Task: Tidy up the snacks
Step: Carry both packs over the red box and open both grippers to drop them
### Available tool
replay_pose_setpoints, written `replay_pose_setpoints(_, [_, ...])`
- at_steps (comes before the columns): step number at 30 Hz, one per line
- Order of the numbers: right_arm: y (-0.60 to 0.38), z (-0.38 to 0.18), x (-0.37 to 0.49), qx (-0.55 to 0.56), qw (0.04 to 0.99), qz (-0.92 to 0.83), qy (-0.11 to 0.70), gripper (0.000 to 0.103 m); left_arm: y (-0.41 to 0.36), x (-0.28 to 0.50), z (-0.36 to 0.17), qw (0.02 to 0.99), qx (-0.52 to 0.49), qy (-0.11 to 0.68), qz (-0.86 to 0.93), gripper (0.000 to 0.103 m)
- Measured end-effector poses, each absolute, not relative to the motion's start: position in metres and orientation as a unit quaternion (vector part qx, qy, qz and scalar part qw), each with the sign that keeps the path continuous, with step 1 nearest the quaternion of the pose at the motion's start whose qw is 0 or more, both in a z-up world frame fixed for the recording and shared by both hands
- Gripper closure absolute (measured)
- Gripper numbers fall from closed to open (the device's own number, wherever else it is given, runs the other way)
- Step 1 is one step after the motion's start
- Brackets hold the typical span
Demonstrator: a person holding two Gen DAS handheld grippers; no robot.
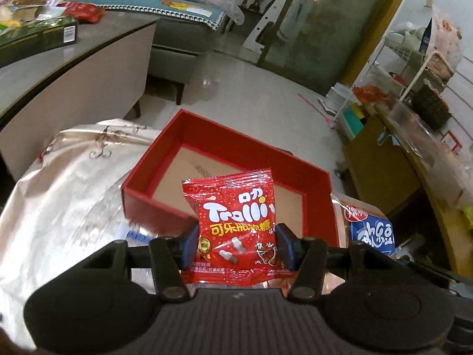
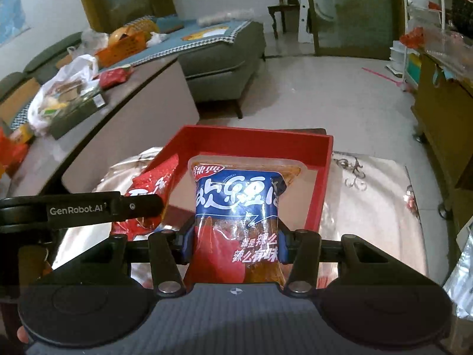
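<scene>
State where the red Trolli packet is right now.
In the left wrist view, the red Trolli packet is clamped in the left claw, above the near edge of the red box.

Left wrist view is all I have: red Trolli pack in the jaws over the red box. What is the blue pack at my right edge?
Observer: A blue-labelled snack pouch, clamped in the right gripper.
Operator: Where is it relative to the box?
Observer: In front of the red box, at its right half.
Operator: Anything beyond my left edge?
Observer: A white plastic bag of snacks on the side table.
</scene>
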State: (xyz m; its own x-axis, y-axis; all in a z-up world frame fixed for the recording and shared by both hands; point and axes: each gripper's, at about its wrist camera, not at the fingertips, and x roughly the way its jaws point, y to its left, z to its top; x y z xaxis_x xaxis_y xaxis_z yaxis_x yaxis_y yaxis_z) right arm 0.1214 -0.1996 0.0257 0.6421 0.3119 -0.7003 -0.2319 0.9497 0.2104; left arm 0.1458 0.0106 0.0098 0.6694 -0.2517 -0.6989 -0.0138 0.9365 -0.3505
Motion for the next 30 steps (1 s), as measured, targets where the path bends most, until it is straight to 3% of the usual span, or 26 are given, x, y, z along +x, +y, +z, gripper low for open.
replay_pose_setpoints(30, [-0.179,-0.039,0.234,0.037,0.899,0.138,0.414,0.044,0.001,0.246,-0.046,0.899,-0.095,0.427,-0.018,0.055])
